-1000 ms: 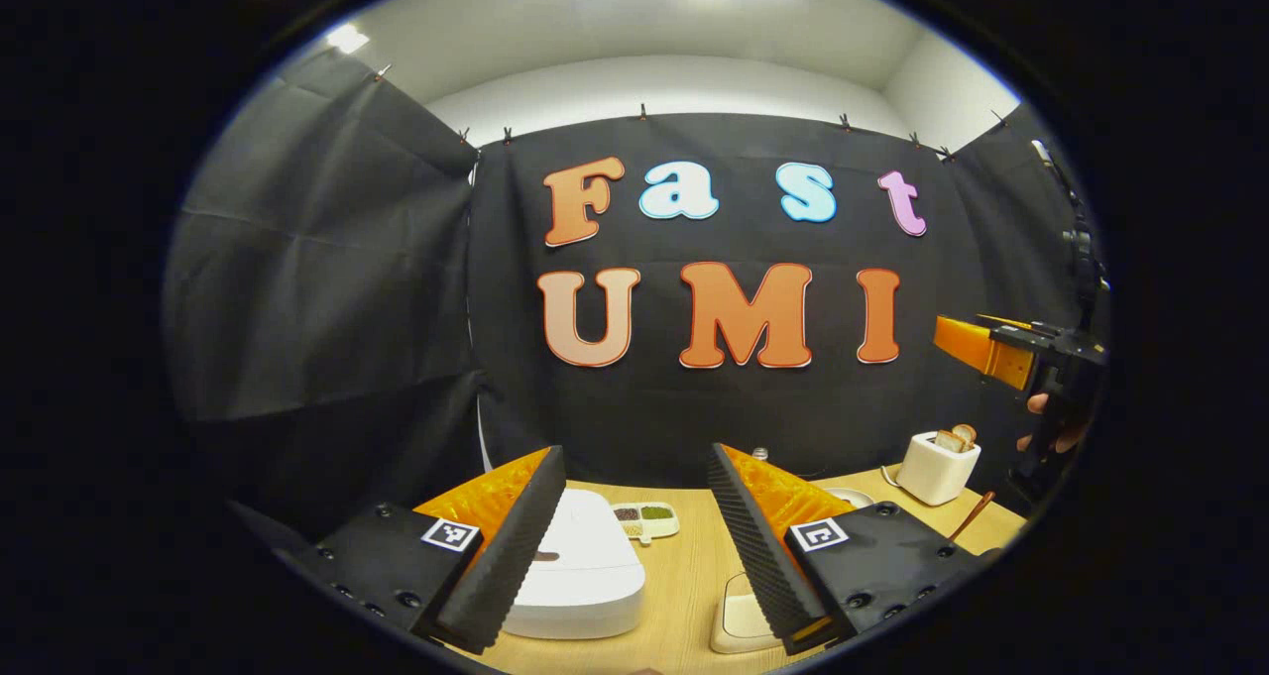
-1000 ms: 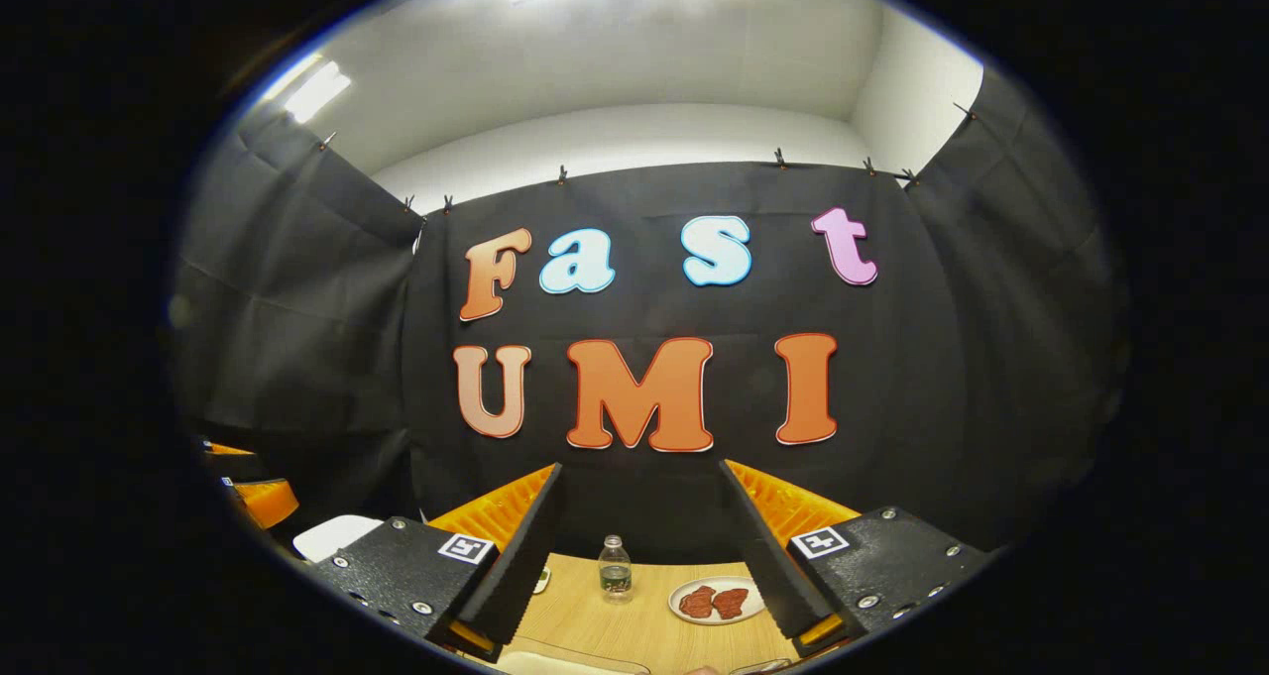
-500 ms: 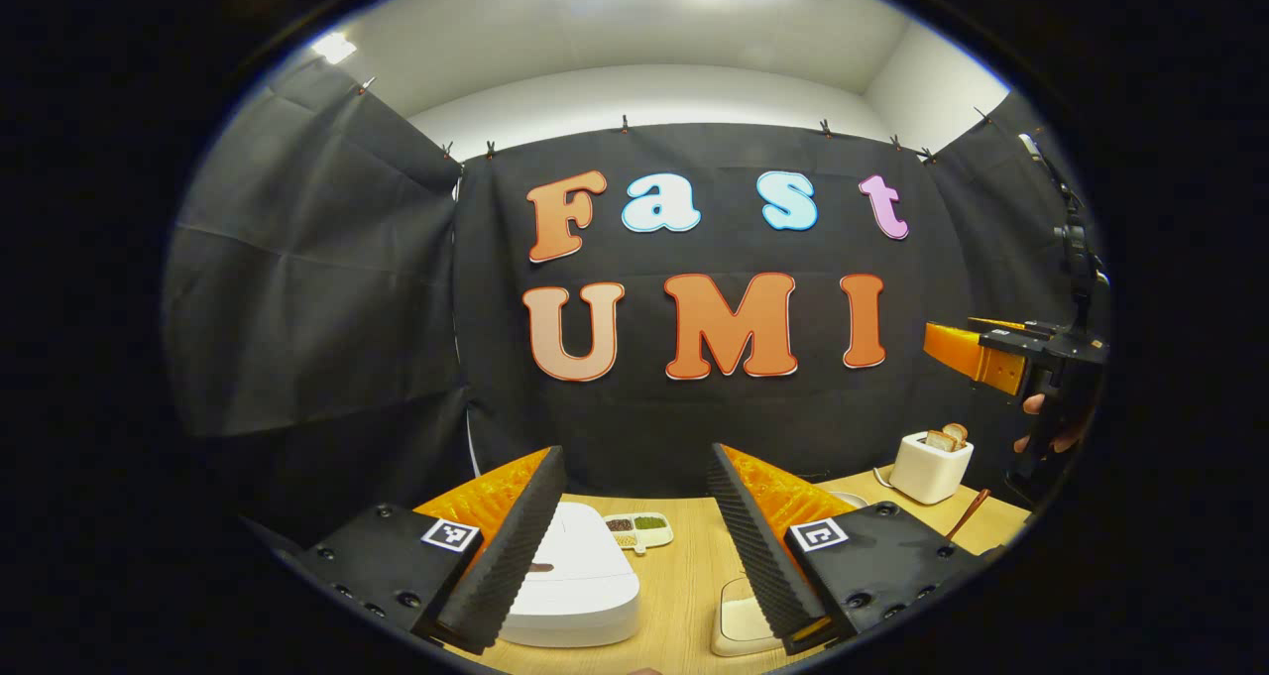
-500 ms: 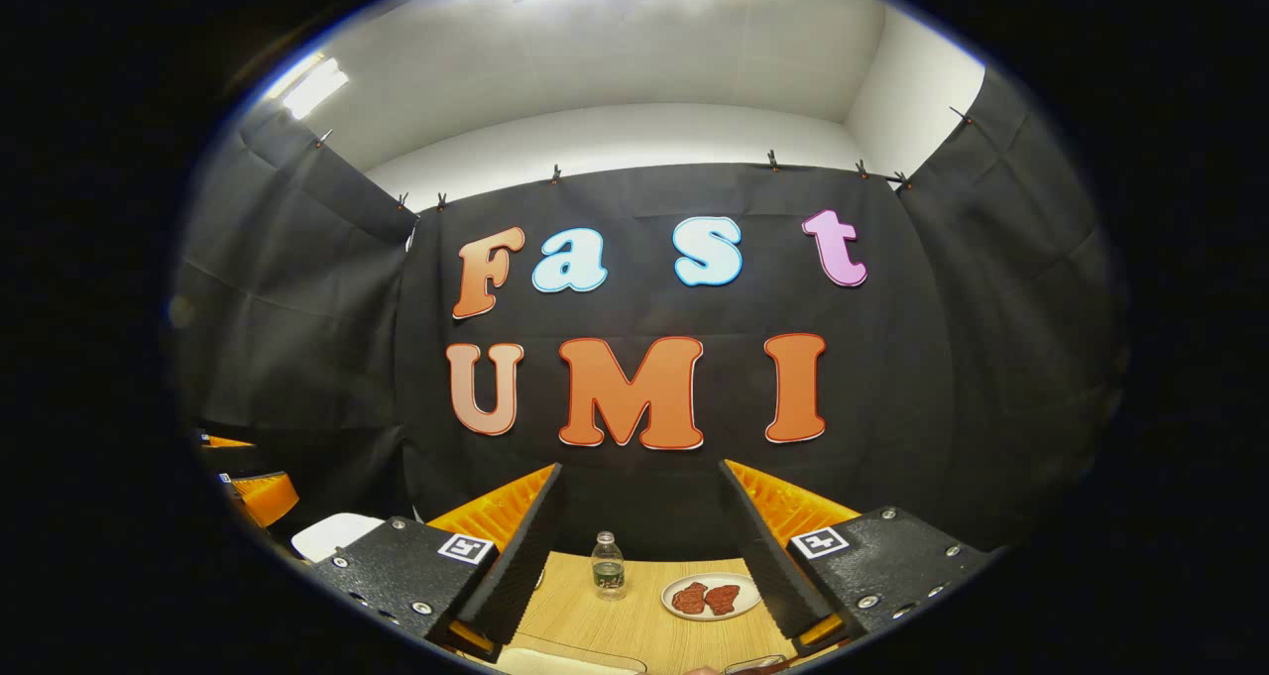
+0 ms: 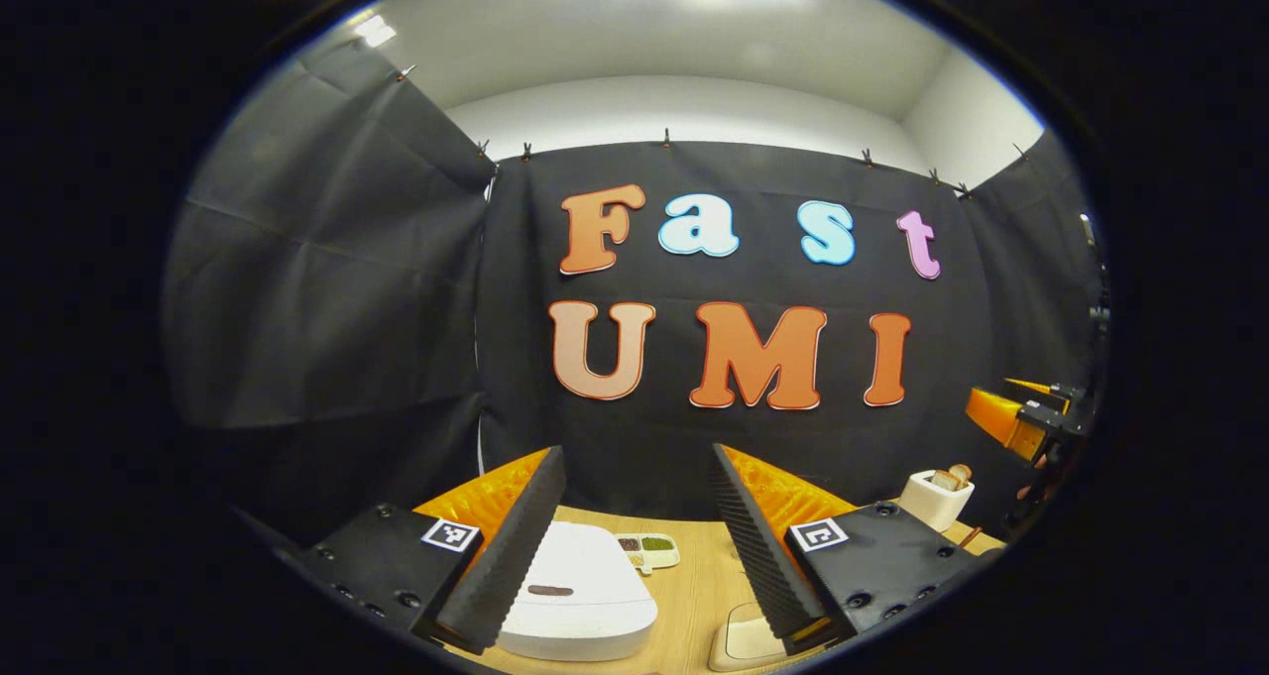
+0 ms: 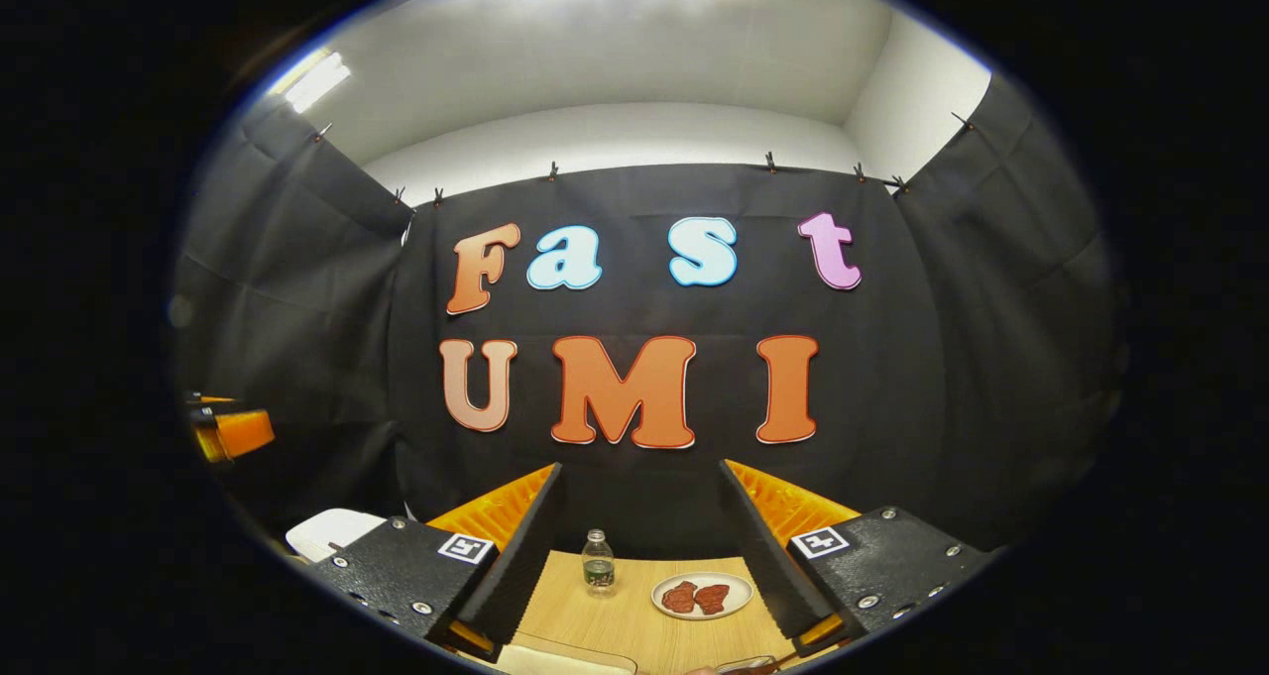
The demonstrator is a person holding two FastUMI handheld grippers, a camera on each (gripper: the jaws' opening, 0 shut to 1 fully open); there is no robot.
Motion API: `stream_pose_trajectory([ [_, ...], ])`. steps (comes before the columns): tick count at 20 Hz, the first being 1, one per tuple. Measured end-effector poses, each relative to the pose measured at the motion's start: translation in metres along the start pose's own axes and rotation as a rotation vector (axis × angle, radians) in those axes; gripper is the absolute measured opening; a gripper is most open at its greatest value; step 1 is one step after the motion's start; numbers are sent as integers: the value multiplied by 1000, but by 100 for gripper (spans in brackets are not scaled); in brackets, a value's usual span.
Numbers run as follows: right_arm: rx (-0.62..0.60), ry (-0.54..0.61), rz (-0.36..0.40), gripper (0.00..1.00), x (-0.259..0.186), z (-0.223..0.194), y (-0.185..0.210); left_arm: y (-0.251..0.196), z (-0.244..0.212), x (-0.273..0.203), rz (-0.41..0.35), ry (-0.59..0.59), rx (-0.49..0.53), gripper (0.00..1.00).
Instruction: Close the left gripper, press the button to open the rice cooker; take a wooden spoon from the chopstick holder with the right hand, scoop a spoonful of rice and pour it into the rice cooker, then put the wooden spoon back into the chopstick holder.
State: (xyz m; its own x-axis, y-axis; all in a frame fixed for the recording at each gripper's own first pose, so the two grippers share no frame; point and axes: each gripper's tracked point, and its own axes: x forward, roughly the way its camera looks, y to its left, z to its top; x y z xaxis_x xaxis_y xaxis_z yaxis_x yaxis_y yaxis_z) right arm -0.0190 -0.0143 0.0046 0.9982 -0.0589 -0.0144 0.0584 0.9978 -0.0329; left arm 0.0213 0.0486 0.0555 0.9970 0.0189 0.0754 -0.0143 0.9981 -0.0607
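Note:
The white rice cooker (image 5: 585, 601) sits shut on the wooden table, with a dark button (image 5: 550, 590) on its lid. My left gripper (image 5: 634, 454) hovers above and before it, open and holding nothing. Its left finger (image 5: 511, 546) overlaps the cooker's left side. A thin brown handle (image 5: 969, 535) pokes up at the right, its base hidden behind the gripper body. My right gripper (image 6: 640, 469) is open and holds nothing, well above the table. The right gripper (image 5: 1021, 419) also appears at the far right. The left gripper (image 6: 233, 433) and the cooker's corner (image 6: 332, 531) lie at the left.
A small divided dish of beans (image 5: 649, 549) lies behind the cooker. A white toaster with toast (image 5: 937, 498) stands at the right, a cream pad (image 5: 744, 641) near the front. A water bottle (image 6: 597, 562) and a plate of red meat (image 6: 702, 596) sit at the table's back.
The left gripper has risen in the right gripper view and turned a little left, so the cooker sits more centred. The right gripper has hardly moved.

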Motion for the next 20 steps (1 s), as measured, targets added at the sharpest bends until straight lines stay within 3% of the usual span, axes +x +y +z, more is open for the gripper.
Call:
stream_pose_trajectory([
  [2,-2,3,-12,94,-2,-2,-5,14,0,7,18,8,15,99],
  [4,-3,8,-29,94,-7,-6,-12,23,-9,11,39,47,57,73],
  [6,-2,1,-54,93,-10,-4,-22,41,-17,19,93,88,124,31],
  [8,-3,5,-84,94,-14,-6,-31,49,-29,26,105,152,110,6],
  [20,-110,50,-268,93,-68,-16,-85,80,-184,70,95,890,-201,5],
])
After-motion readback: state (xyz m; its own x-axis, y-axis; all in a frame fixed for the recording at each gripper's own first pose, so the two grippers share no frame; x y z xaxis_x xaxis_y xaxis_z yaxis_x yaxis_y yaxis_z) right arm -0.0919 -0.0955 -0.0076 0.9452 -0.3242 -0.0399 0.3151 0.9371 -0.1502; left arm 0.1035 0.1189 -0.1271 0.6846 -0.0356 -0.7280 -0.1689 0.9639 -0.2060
